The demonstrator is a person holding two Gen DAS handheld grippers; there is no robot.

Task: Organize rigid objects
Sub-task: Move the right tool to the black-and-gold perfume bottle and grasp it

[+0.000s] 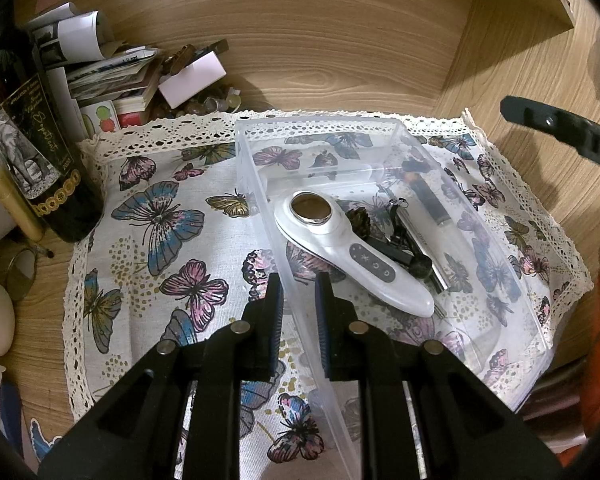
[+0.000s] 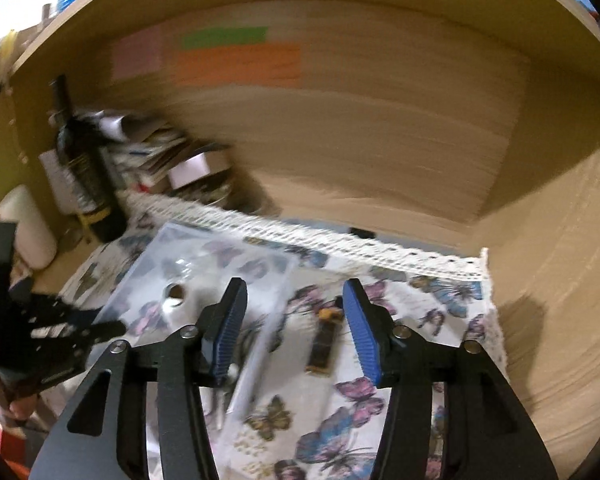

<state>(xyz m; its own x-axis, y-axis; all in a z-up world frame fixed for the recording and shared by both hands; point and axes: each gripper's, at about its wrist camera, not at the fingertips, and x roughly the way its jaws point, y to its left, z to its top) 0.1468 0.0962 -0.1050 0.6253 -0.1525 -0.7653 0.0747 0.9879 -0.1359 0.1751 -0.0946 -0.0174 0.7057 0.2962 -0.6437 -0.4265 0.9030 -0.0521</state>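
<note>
A clear plastic box [image 1: 256, 168] stands on a butterfly-print cloth [image 1: 172, 248]. In it lie a white handheld device [image 1: 340, 248] with a round metal head and some small black pieces [image 1: 400, 236]. My left gripper [image 1: 299, 286] is shut on the box's left wall, one pad on each side. My right gripper [image 2: 296, 308] hangs open and empty above the cloth, right of the box [image 2: 204, 264]. A brown tube with an orange band [image 2: 322, 344] lies below it by the box's right wall; which side of the wall it is on is unclear.
A dark wine bottle [image 1: 32, 152], piled papers and cards [image 1: 112, 76] and small trinkets crowd the back left corner. Wooden panels [image 1: 340, 48] close the back and right. One finger of the right gripper [image 1: 560, 132] shows at the right edge. The right wrist view is motion-blurred.
</note>
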